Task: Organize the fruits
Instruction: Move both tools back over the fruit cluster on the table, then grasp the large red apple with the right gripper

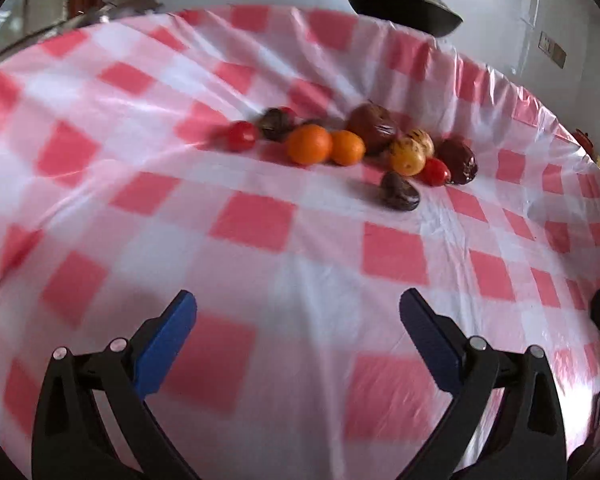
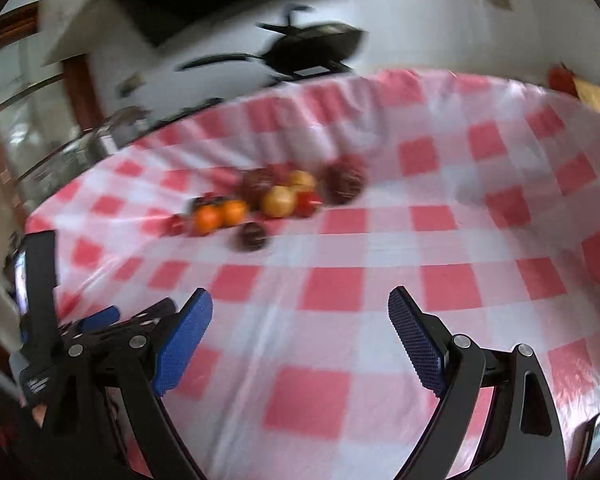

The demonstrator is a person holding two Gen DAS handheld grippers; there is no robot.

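A cluster of small fruits lies on a red-and-white checked tablecloth (image 1: 260, 220). It holds two oranges (image 1: 309, 144), red cherry tomatoes (image 1: 241, 135), yellow speckled fruits (image 1: 407, 156) and dark brown wrinkled fruits (image 1: 399, 192). My left gripper (image 1: 298, 312) is open and empty, well short of the fruits. My right gripper (image 2: 300, 306) is open and empty, also short of the cluster (image 2: 278, 200), which looks blurred in the right wrist view. The left gripper shows at the left edge of the right wrist view (image 2: 100, 316).
A black pan (image 1: 404, 4) with a long handle sits beyond the table's far edge against a white wall. The cloth's far edge (image 1: 440, 44) is wrinkled. A red and yellow object (image 2: 580, 88) lies at the far right corner.
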